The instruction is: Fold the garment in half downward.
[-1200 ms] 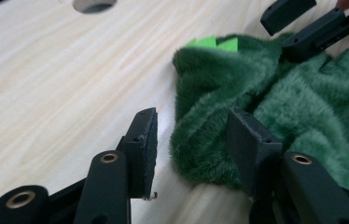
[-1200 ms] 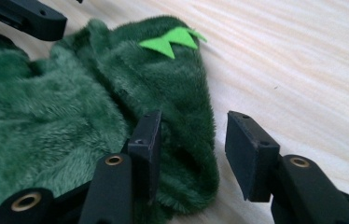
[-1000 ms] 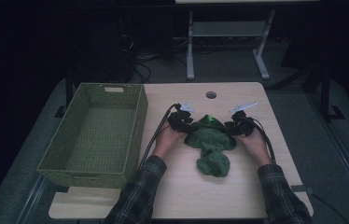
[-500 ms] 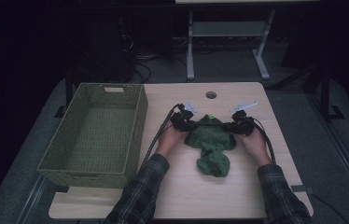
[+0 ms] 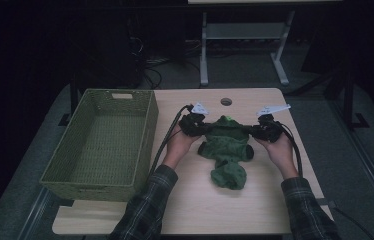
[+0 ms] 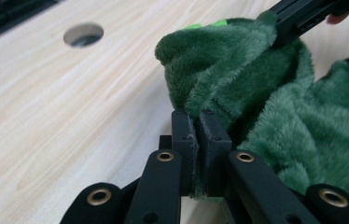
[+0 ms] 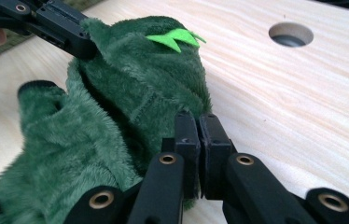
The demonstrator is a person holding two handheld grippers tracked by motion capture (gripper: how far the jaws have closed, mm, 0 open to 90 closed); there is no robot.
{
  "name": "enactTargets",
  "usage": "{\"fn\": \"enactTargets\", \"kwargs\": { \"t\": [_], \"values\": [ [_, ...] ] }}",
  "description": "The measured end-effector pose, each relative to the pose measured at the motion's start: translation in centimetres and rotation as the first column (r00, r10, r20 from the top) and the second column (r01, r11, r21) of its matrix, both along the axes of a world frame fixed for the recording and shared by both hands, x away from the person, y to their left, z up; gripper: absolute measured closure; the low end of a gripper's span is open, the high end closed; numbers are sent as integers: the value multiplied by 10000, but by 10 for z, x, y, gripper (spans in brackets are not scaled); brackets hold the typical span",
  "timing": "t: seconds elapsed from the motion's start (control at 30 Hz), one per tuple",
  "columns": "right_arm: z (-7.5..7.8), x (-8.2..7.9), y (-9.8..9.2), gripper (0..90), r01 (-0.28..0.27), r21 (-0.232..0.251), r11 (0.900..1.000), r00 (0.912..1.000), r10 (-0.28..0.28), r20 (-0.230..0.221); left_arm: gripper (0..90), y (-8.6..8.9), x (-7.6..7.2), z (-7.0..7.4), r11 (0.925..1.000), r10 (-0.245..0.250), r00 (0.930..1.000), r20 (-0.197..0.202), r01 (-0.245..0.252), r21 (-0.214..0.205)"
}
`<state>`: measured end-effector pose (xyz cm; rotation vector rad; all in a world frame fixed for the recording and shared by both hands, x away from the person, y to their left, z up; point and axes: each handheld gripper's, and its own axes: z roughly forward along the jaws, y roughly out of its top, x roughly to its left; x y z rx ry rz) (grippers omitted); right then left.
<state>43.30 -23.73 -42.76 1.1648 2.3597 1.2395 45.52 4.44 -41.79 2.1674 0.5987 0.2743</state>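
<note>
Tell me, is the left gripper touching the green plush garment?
Touching. In the left gripper view the left gripper has its jaws closed on a fold of the green plush garment.

A dark green plush garment (image 5: 227,150) of thick, fuzzy pile lies on the light wooden bench (image 5: 195,210), right of the bench's middle and nearer its far edge than its near one. Its far end is stretched sideways between the left claw (image 6: 195,122) and the right claw (image 7: 197,125), each pinching a fold of the fur at an outer corner. A small bright green zigzag patch (image 7: 175,37) sits on the raised far part. From there the cloth narrows and trails toward the near edge, ending in a rumpled, rounded lump. Short flaps stick out on both sides at mid-length.
</note>
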Motion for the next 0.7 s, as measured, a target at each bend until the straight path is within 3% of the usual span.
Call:
{"fn": "enactTargets", "kwargs": {
  "t": [0.3, 0.5, 0.7],
  "values": [
    [18, -26, -6, 874, -449, 372, 9983, 9976, 428, 552, 861, 5, -29, 16, 9975, -372, 9989, 302, 389, -589],
    [26, -47, -10, 873, -726, 723, 9947, 9941, 663, 858, 861, 8, -50, 25, 9952, -669, 9962, 555, 706, -679],
    [29, -70, -10, 872, -1117, 696, 9913, 9894, 1043, 1011, 860, 12, -73, 28, 9915, -955, 9931, 685, 1010, -821]
  ]
}}
